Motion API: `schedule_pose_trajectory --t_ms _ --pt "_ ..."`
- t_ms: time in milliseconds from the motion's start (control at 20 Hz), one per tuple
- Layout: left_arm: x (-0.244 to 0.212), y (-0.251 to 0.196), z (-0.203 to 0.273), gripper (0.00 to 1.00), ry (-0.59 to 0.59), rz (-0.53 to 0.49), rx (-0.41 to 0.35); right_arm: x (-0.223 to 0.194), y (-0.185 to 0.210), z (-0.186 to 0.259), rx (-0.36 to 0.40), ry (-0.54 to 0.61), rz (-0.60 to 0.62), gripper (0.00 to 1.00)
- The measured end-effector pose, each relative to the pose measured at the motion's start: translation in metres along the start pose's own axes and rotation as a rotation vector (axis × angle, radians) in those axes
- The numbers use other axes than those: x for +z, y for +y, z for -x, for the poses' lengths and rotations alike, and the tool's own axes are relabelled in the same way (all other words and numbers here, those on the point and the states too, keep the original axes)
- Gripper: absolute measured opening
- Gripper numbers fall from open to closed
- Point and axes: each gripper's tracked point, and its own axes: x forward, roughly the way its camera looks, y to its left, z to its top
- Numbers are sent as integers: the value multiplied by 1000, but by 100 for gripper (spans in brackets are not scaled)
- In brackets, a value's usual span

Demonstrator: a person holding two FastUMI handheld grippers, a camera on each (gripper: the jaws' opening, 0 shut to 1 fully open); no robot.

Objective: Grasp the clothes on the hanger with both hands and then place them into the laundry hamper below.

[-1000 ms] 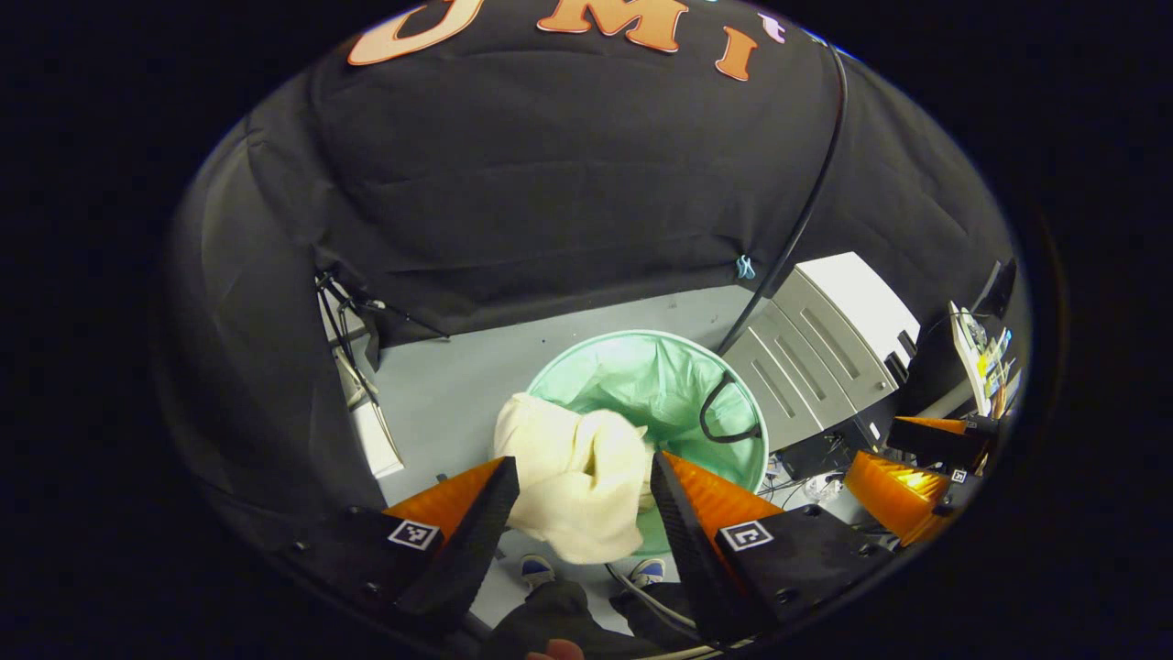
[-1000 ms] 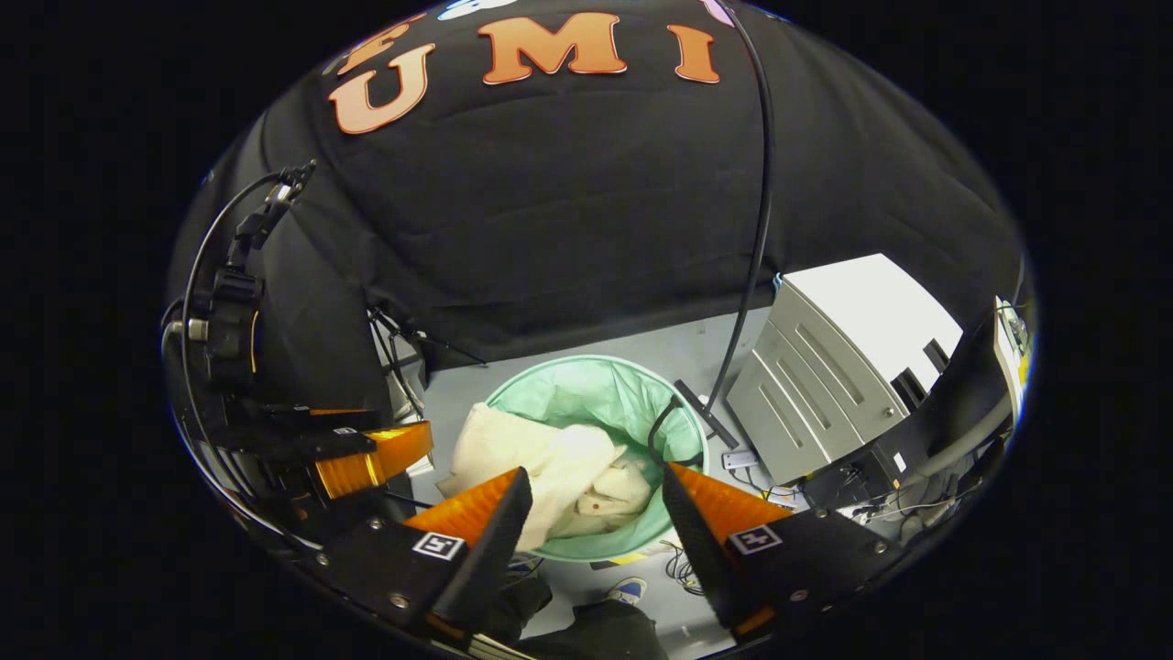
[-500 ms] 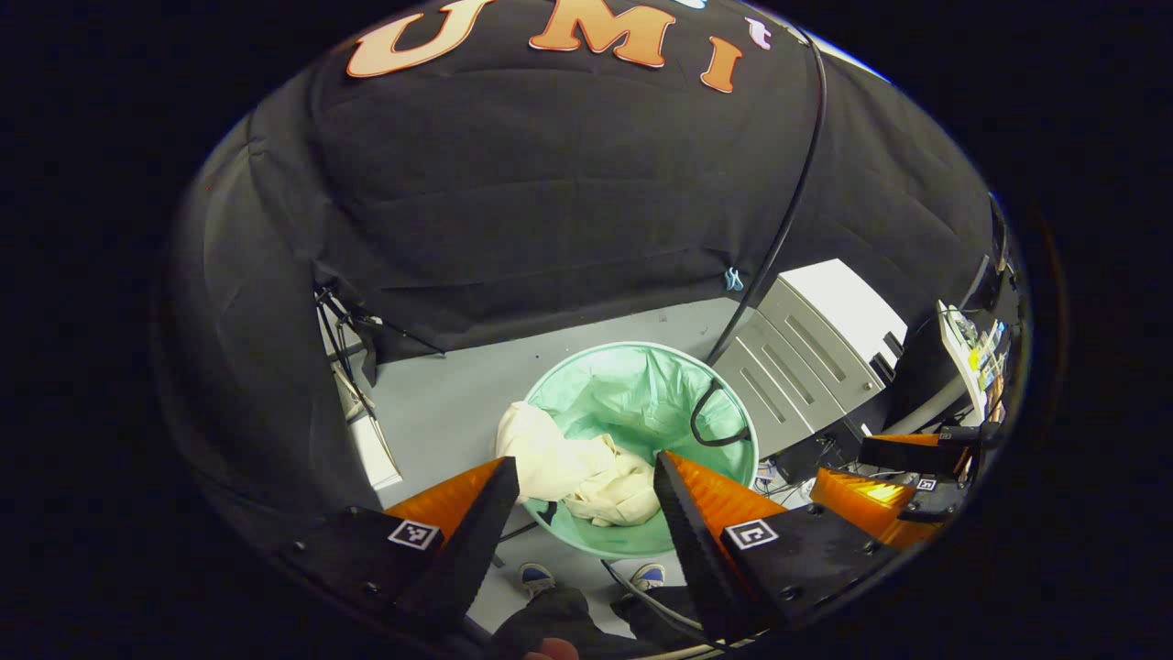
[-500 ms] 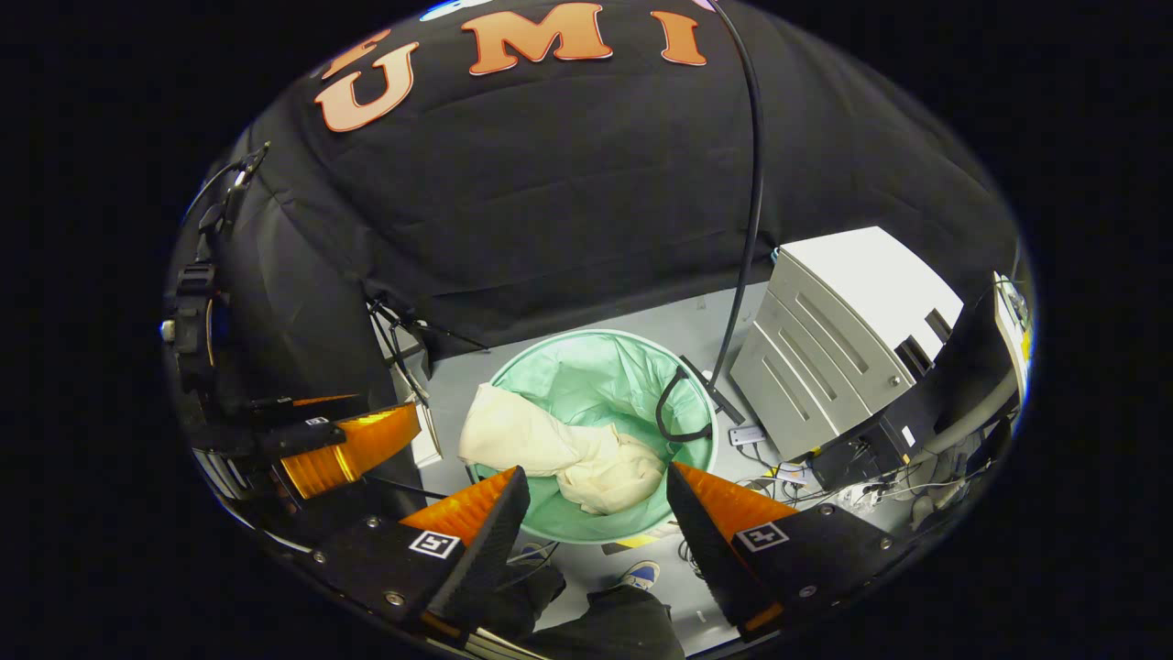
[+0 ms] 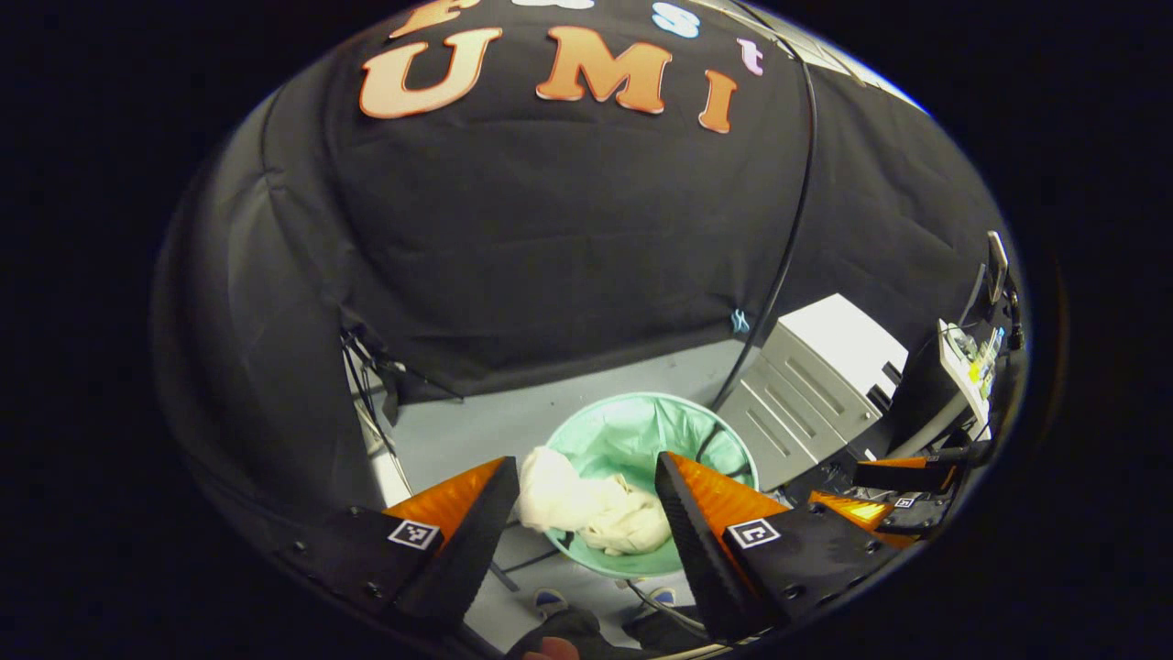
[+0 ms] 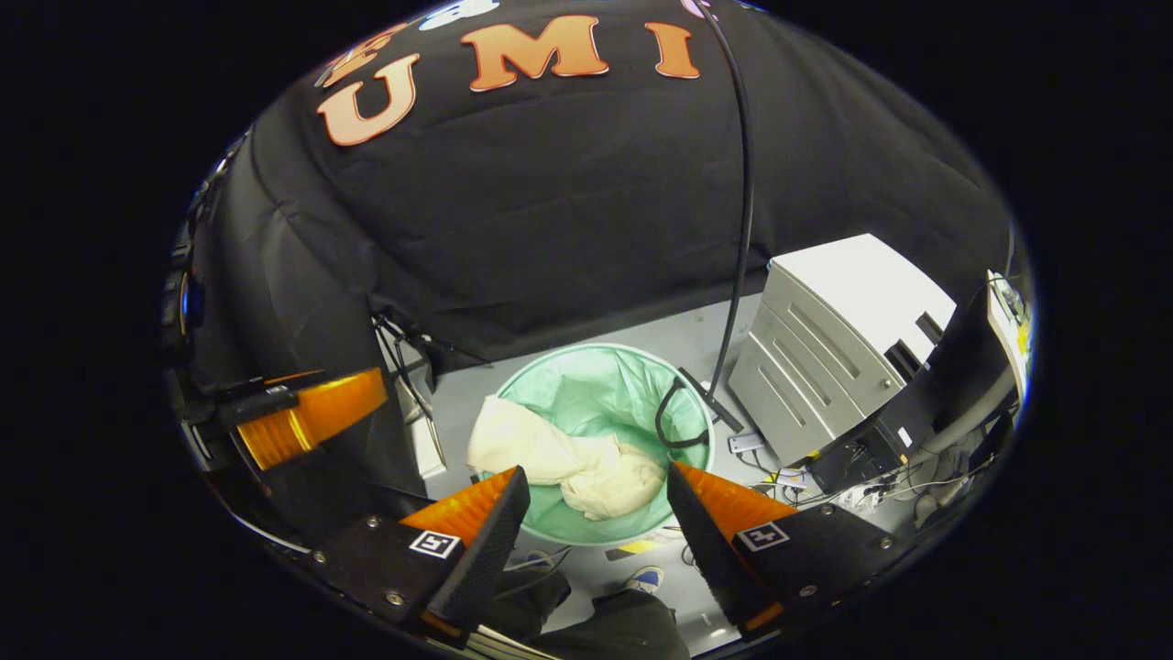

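The cream garment [image 5: 591, 513] [image 6: 564, 460] lies crumpled in the round mint-green hamper [image 5: 641, 431] [image 6: 596, 385] on the floor, one fold draped over the hamper's left rim. My left gripper [image 5: 586, 477] hangs open high above the hamper, nothing between its fingers. My right gripper [image 6: 597, 486] is open too, also well above the hamper and empty. In the left gripper view the right gripper [image 5: 893, 486] shows at the far right. In the right gripper view the left gripper [image 6: 302, 417] shows at the left edge.
A grey-white cabinet [image 6: 852, 339] [image 5: 816, 385] stands right of the hamper, with loose cables on the floor beside it. A black cable [image 6: 738, 229] hangs down the wall to the hamper's handle. The person's shoes [image 6: 641, 579] and dark trousers are below my fingers.
The garment dropped from between my left fingers and settled into the hamper. Both grippers have risen, so the hamper looks smaller and lower in the left gripper view.
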Motion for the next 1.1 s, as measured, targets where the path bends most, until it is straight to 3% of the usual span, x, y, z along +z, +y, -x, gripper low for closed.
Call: schedule_pose_trajectory --t_ms 200,500,650,750,850,900,1100 --pt "65 0 34 98 -145 17 -10 54 3 31 5 -118 -11 94" --pt "159 4 91 100 -390 45 -13 166 6 108 5 -392 6 93" --pt "199 5 121 95 -491 69 -32 212 12 154 24 -505 17 93" --pt "223 11 139 100 -556 71 -25 240 10 186 5 -590 51 93" --pt "244 13 156 100 -646 71 -19 260 6 207 -20 -656 75 93" --pt "254 14 166 94 -680 75 -15 268 5 215 -26 -689 79 93" --pt "266 20 182 97 -738 86 -5 286 5 250 -36 -780 83 93"
